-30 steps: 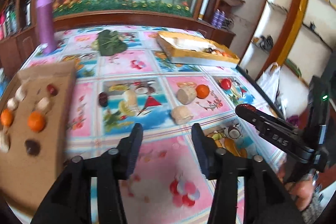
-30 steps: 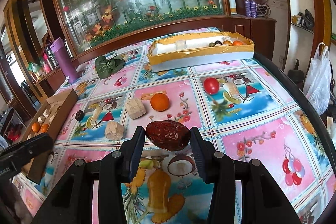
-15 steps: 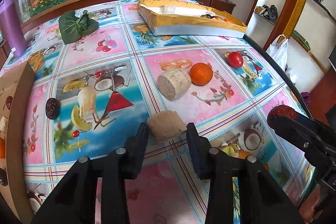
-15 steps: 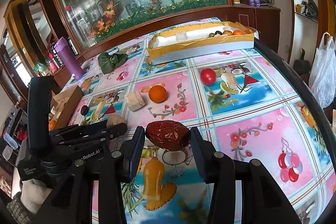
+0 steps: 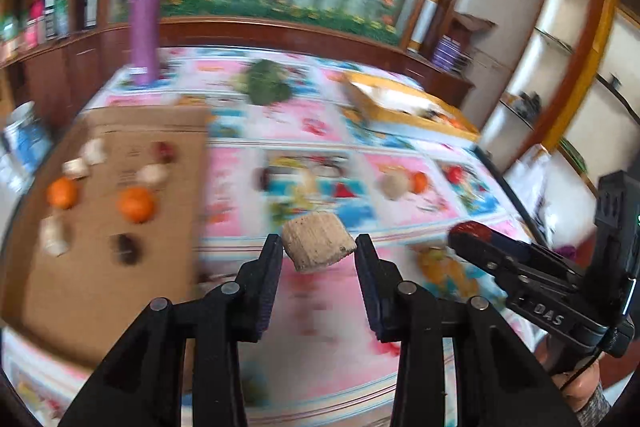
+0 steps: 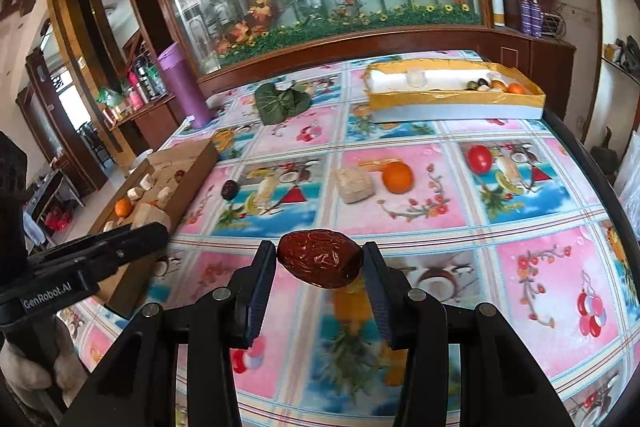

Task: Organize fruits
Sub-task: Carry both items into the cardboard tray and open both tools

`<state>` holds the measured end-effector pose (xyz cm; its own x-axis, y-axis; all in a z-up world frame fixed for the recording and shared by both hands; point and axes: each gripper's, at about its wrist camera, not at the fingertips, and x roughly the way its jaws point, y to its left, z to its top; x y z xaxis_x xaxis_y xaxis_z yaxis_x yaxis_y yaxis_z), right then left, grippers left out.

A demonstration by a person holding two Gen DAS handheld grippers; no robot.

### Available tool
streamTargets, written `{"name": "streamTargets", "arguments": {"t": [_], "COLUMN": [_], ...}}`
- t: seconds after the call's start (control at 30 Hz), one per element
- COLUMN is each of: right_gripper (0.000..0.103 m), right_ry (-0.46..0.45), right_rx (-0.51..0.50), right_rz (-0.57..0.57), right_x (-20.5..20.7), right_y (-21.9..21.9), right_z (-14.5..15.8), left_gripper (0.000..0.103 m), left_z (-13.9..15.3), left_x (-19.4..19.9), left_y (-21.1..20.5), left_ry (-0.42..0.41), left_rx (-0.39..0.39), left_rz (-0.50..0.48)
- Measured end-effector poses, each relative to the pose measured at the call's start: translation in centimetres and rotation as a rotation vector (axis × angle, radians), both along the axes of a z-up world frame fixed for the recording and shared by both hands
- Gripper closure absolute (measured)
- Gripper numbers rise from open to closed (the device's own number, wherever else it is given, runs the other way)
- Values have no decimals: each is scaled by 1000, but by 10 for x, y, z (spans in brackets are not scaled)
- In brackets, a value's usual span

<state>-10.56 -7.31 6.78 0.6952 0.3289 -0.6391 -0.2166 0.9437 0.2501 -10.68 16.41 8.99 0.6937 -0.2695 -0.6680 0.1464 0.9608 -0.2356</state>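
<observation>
Tan, a rough cut chunk [image 5: 318,246] sits pinched in the left gripper [image 5: 316,259], the cardboard tray [image 5: 100,251] lying toward its nine o'clock, while the right gripper [image 6: 319,267] clamps a wrinkled red date [image 6: 320,258] crosswise, farther from that tray.

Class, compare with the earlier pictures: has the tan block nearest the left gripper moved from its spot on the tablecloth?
Yes. The tan block has left the tablecloth and is clamped in the left gripper, carried leftward toward the cardboard box.
</observation>
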Motion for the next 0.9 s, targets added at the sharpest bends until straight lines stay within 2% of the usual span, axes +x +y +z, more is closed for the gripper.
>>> {"name": "streamTargets", "arguments": {"t": [0.1,0.23,0.3,0.43,0.6,0.9], "right_gripper": [55,55,55,55,55,54], "right_ry": [-8,-18,-27,-27,4,103], "right_rx": [-14,-21,-27,-42,-95,-128], "right_rz": [81,196,258,356,436,468], "right_x": [0,0,0,2,10,31], "right_y": [39,96,126,180,231,264], "right_z": [5,8,10,8,-8,-43], "left_gripper": [67,67,67,67,67,67], "left_z": [-3,-21,-29,-44,-55,-59], "left_x": [-10,-24,-26,-20,-3,3], "left_y": [62,135,155,175,174,176], "left_ry": [17,61,84,121,146,140], "left_rx": [1,47,46,54,92,107], "left_rz": [157,366,412,439,428,434]}}
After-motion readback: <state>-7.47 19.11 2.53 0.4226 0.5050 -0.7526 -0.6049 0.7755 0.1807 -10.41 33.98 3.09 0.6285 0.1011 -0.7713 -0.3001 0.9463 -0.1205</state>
